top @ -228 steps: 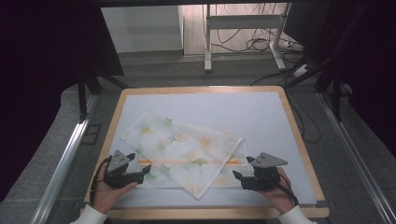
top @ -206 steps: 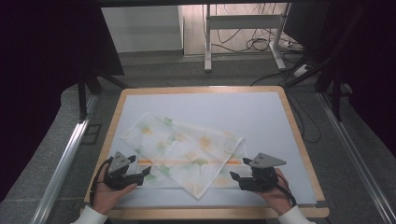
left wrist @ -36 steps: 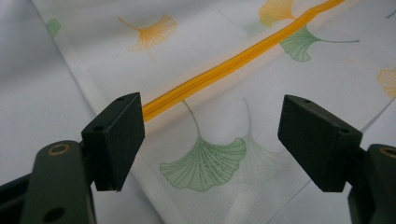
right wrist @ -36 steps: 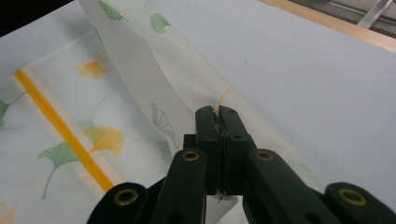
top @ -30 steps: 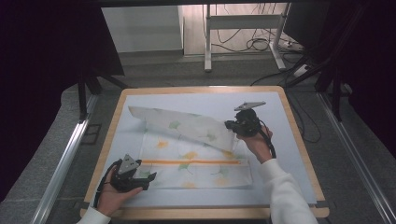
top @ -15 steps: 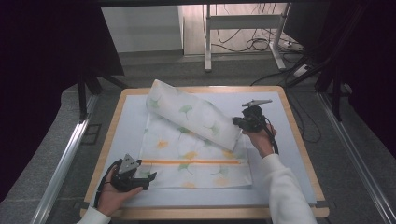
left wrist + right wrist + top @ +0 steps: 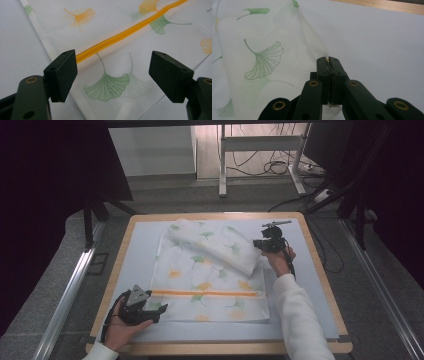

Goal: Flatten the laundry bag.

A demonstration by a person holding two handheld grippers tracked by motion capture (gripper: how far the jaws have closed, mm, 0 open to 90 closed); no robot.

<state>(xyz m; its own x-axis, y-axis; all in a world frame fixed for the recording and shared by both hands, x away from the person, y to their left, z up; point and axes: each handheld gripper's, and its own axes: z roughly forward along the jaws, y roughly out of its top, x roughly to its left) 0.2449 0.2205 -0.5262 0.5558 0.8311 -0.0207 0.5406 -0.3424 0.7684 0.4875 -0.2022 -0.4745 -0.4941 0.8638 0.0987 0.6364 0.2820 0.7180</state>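
Note:
A thin white cloth (image 7: 210, 280) printed with green and orange ginkgo leaves and an orange stripe lies on the pale blue table mat (image 7: 140, 245). Its far part is raised in a billowing fold (image 7: 220, 245). My right gripper (image 7: 261, 245) is at the far right of the cloth, shut on a corner of it; the right gripper view has its jaws pressed together on the cloth (image 7: 262, 60) at the tips (image 7: 328, 60). At the cloth's near left corner, my left gripper (image 7: 159, 309) is open, its pads (image 7: 63, 75) apart just above the cloth (image 7: 120, 57).
The wooden table rim (image 7: 220, 349) frames the mat. Metal rails (image 7: 65, 295) run along both sides of the table. A desk frame and cables (image 7: 270, 167) stand on the floor beyond the far edge.
My right gripper has carried the cloth corner right and down toward the table, and the lifted cloth has billowed and sunk into a lower fold. The left gripper has stayed put.

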